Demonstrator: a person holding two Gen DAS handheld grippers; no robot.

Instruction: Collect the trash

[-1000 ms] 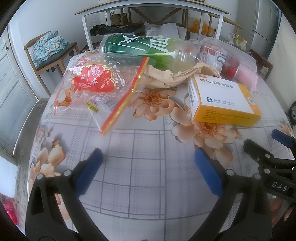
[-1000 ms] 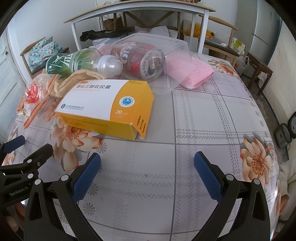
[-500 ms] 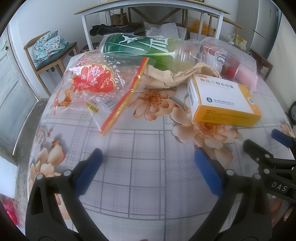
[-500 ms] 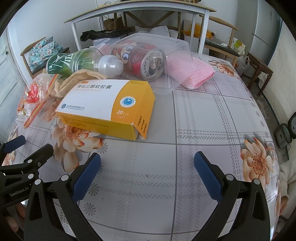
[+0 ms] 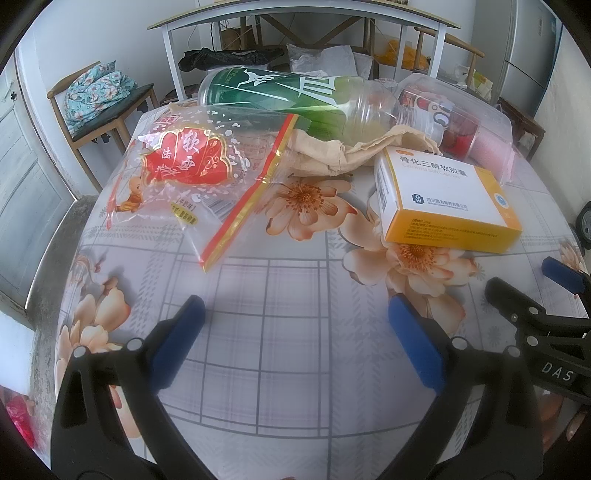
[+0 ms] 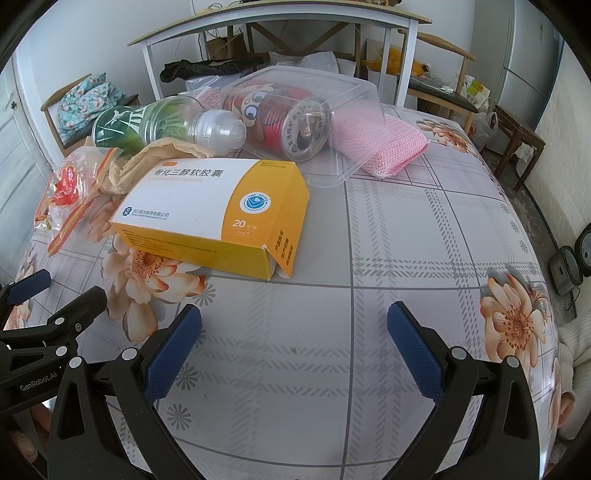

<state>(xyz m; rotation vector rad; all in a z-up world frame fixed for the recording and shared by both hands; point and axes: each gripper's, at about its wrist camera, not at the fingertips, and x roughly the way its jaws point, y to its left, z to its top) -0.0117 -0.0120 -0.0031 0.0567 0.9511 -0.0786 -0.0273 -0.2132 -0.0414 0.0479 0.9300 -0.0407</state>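
Trash lies on a floral tablecloth. A white and orange medicine box (image 6: 214, 206) (image 5: 443, 195) lies nearest. Behind it lie a crumpled brown paper (image 5: 332, 155), a green plastic bottle (image 5: 291, 99) (image 6: 162, 123) on its side, and a clear snack bag with red print (image 5: 184, 173). A red can (image 6: 280, 114) lies inside a clear plastic tub (image 6: 325, 99) on its side. My left gripper (image 5: 295, 332) is open and empty, short of the snack bag. My right gripper (image 6: 295, 336) is open and empty, short of the medicine box.
A pink cloth (image 6: 376, 144) lies beside the tub. Beyond the table stand a white-legged table (image 6: 277, 22) and chairs (image 5: 107, 107). The table's edges (image 5: 70, 266) fall away at left and right. Each gripper shows at the edge of the other's view.
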